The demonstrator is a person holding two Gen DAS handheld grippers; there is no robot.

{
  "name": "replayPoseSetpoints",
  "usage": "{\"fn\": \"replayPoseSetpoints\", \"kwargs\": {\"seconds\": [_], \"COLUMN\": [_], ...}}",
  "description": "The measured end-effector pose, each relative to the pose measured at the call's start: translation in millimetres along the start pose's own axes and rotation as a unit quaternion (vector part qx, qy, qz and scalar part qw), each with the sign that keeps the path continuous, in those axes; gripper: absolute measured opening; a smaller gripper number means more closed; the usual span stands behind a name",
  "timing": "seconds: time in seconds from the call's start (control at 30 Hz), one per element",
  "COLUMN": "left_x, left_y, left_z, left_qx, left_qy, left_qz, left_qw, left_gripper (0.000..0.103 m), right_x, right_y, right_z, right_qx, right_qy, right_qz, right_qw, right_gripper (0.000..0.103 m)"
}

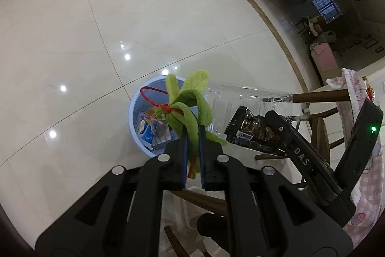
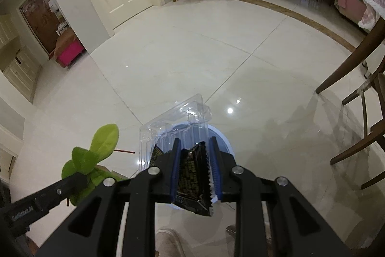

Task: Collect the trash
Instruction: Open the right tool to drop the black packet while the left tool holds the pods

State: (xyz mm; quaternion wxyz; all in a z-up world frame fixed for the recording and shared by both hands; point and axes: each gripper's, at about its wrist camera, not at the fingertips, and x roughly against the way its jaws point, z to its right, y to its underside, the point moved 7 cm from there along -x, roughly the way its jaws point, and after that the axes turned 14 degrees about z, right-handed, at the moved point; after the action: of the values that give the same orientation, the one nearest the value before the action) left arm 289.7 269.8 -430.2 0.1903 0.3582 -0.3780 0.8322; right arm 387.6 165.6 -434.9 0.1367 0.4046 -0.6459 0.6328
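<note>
Left tool (image 1: 192, 136) is clamped on a green felt leaf bundle (image 1: 190, 100), right tool (image 2: 196, 160) pinches a black wrapper (image 2: 192, 175) w/ clear plastic tray (image 2: 173, 122), both above the blue bin (image 1: 137, 131). Risk: the tray looks wide vs the bin mouth, so it may catch the rim & tip onto the floor; the bundle's red cord (image 1: 154, 95) could snag on a finger at release.

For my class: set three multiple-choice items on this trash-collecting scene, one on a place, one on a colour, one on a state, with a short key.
1. Where is the blue bin?
A. on the tiled floor
B. on a chair
C. on a shelf

2. What colour is the felt bundle in the left gripper?
A. white
B. green
C. black

3. How is the right gripper?
A. wide open
B. out of view
C. shut on the black wrapper

Key: A, tiles surround it; B, green leaves show; C, both fingers pinch it.
</note>
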Motion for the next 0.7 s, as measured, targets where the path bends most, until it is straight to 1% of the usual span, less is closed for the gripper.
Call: {"fn": "replayPoseSetpoints", "kwargs": {"seconds": [0.07, 0.2, 0.23, 0.27, 0.5, 0.7], "left_x": [-3, -6, -6, -5, -4, -3], "left_y": [0, 1, 1, 1, 3, 2], "left_z": [-1, 2, 2, 1, 7, 11], "left_qx": [0.001, 0.001, -0.001, -0.002, -0.01, -0.017], "left_qy": [-0.001, 0.0, 0.0, 0.001, 0.003, 0.009], "left_qz": [-0.001, -0.002, -0.002, -0.002, -0.003, -0.005], "left_qw": [1.0, 1.0, 1.0, 1.0, 0.9999, 0.9998], "left_gripper": [0.008, 0.008, 0.008, 0.008, 0.008, 0.008], "right_x": [-4, -17, -18, -21, -12, 5], "right_y": [-1, -2, -3, -4, -3, -5], "right_z": [3, 8, 9, 10, 13, 18], "right_qx": [-0.001, -0.036, -0.039, -0.041, -0.05, -0.051], "right_qy": [0.003, -0.008, -0.007, -0.007, -0.019, -0.026], "right_qz": [0.003, 0.003, 0.001, 0.0, -0.002, 0.007], "right_qw": [1.0, 0.999, 0.999, 0.999, 0.999, 0.998], "right_gripper": [0.024, 0.029, 0.035, 0.038, 0.038, 0.038]}}
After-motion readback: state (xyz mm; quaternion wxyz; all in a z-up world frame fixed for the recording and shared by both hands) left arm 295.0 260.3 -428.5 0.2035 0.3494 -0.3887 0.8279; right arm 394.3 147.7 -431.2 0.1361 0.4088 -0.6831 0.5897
